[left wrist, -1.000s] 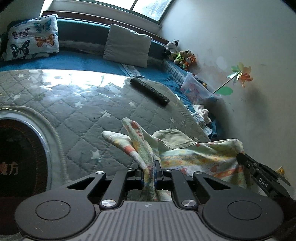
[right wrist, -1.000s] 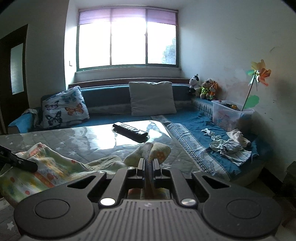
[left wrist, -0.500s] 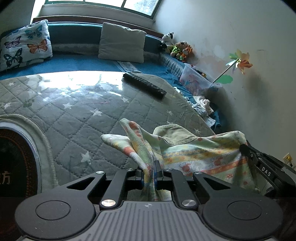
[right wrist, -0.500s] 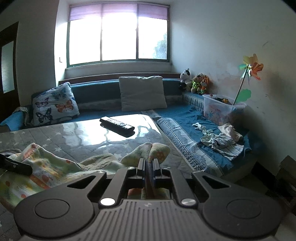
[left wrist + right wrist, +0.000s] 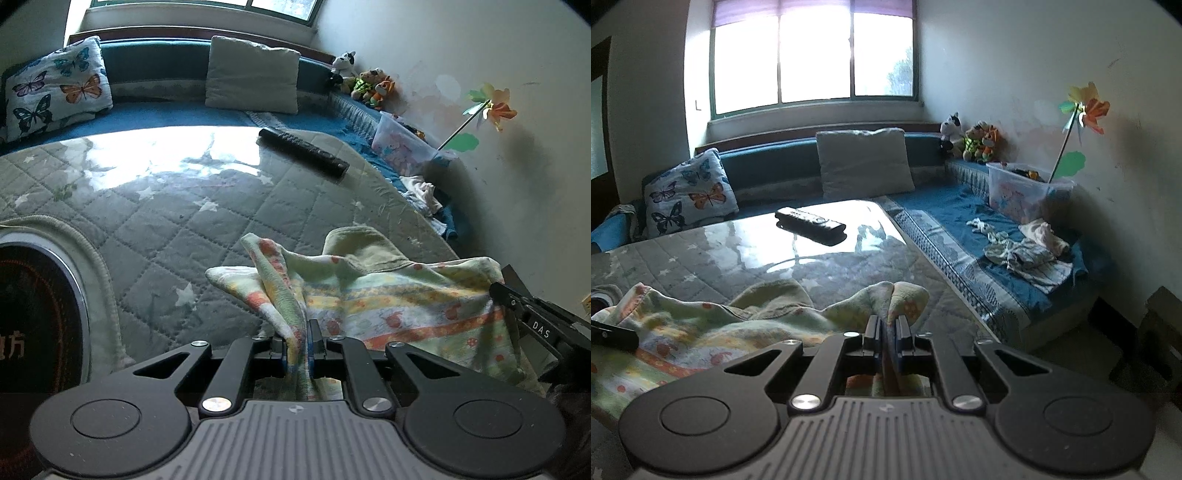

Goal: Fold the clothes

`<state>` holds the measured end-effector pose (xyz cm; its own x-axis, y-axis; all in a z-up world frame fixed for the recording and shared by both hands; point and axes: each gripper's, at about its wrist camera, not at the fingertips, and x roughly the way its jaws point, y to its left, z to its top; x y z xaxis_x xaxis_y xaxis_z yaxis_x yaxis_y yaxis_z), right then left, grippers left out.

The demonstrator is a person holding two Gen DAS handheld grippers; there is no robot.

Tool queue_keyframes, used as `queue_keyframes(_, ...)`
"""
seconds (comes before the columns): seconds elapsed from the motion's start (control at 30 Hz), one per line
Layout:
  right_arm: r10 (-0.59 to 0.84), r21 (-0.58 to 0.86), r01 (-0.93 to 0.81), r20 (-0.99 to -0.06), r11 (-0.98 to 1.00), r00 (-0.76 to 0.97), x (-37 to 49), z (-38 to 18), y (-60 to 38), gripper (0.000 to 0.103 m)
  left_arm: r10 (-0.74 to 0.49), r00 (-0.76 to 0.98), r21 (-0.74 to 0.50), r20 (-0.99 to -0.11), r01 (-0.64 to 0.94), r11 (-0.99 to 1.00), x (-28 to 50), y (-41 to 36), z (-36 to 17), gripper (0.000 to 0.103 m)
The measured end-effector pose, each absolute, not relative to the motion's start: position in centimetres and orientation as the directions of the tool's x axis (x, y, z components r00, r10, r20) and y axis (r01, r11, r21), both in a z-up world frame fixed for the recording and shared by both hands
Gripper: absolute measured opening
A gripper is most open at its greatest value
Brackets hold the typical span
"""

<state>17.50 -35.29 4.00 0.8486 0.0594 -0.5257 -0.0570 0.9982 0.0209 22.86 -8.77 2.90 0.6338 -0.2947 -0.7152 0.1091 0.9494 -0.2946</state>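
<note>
A pale patterned garment [image 5: 399,299], printed with orange and yellow bands, lies bunched at the near edge of a grey quilted, star-printed table cover [image 5: 166,221], spread between the two grippers. The left gripper [image 5: 298,345] is clamped on one bunched corner of the garment, with cloth rising in a fold between its closed fingers; the right gripper [image 5: 887,341] is likewise clamped on the opposite corner, where a rounded fold stands just above its fingertips. Beyond the garment, on the glossy far part of the table cover, lies a black remote control [image 5: 810,221]. Behind the table runs a blue bench seat [image 5: 945,199] bearing a butterfly cushion [image 5: 689,192], a grey cushion [image 5: 864,162], soft toys [image 5: 979,142], a clear plastic box [image 5: 1023,192] with a pinwheel [image 5: 1086,107], and loose clothes [image 5: 1027,251].
</note>
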Motion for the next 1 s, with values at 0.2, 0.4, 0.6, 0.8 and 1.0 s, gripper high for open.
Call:
queue_keyframes(0.2,0.059,0.037,-0.046,-0.543,0.998,0.838,17.4,3.3,-35.7,0.012,-0.279,0.628,-0.278,-0.727,0.103,0.955,22.7,-8.6,2.4,0.018)
queue_keyframes(0.4,0.077,0.053,-0.057,-0.542,0.997,0.837,16.6,3.2,-35.7,0.021,-0.245,0.628,-0.244,-0.738,0.09,0.966,22.4,-8.4,1.9,0.043)
queue_keyframes(0.6,0.151,0.104,-0.112,-0.556,0.988,0.817,14.9,2.6,-35.0,0.036,-0.216,0.636,-0.209,-0.741,0.088,0.974,21.7,-8.3,1.4,0.055)
queue_keyframes(0.8,0.232,0.17,-0.164,-0.569,0.972,0.789,12.6,1.5,-34.0,0.039,-0.189,0.648,-0.17,-0.737,0.093,0.981,20.7,-8.4,1.0,0.066)
queue_keyframes(1.0,0.253,0.165,-0.193,-0.592,0.967,0.765,11.3,0.3,-33.2,0.046,-0.157,0.657,-0.121,-0.737,0.099,0.988,19.9,-8.5,0.4,0.073)
